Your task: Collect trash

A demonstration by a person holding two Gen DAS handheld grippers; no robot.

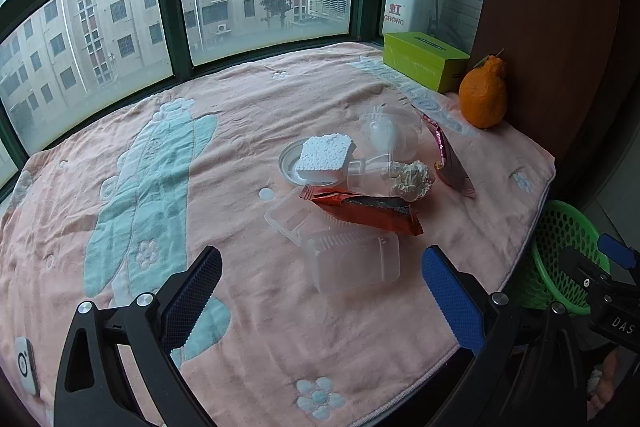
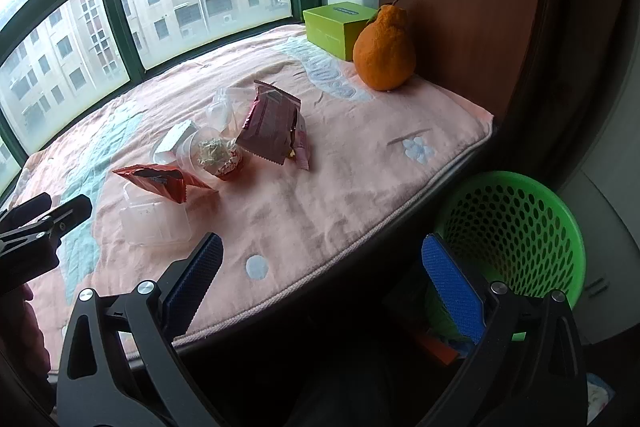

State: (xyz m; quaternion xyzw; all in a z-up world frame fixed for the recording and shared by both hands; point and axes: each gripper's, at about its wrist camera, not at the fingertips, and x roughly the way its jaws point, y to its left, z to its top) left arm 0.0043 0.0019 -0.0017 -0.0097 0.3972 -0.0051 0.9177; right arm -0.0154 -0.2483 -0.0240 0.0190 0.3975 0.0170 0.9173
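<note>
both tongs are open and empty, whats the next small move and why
Probably ease the left tongs forward and down onto the clear plastic box. It is the nearest piece of the trash pile, lying just ahead of the open jaws on the pink blanket, and nothing is held yet. The green basket waits below the edge, by the right tongs.

Both wrist views look down and forward toward the window. The left sits over the bed (image 1: 240,131); the right hangs off its near edge above the basket (image 2: 516,227). Both share the trash pile (image 1: 352,187).
</note>
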